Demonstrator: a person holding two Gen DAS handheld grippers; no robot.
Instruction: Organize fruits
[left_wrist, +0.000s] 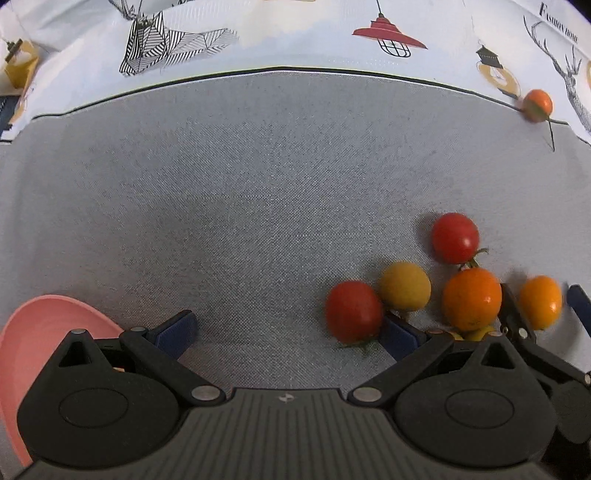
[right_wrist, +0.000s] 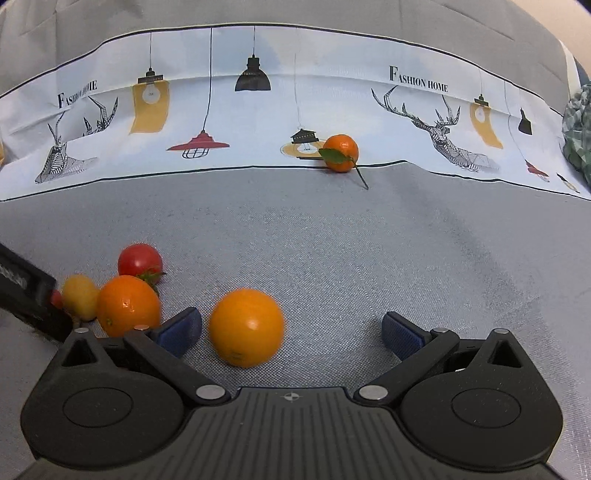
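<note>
Fruit lies on the grey counter (right_wrist: 332, 251) near both claws. An orange (right_wrist: 246, 327) sits between the blue fingers of the right claw (right_wrist: 291, 334), closer to the left finger (right_wrist: 181, 330), and I cannot tell if it touches. This claw is spread wide and holds nothing. Just left of it lie a second orange (right_wrist: 127, 304), a yellow tomato (right_wrist: 79, 297) and a red tomato (right_wrist: 139, 260), all bunched together. Far ahead, a small orange with a leaf (right_wrist: 341, 152) rests at the edge of the white printed cloth (right_wrist: 240, 122).

The left claw (left_wrist: 286, 332) is spread wide too, with only bare counter between its fingers. Another red tomato (left_wrist: 352, 311) sits just beside its right finger (left_wrist: 399, 338). A pink bowl (left_wrist: 33, 332) is at the left of this claw, partly hidden behind it, so I cannot see what is inside. Both claws sit low, pointing across the counter.
</note>
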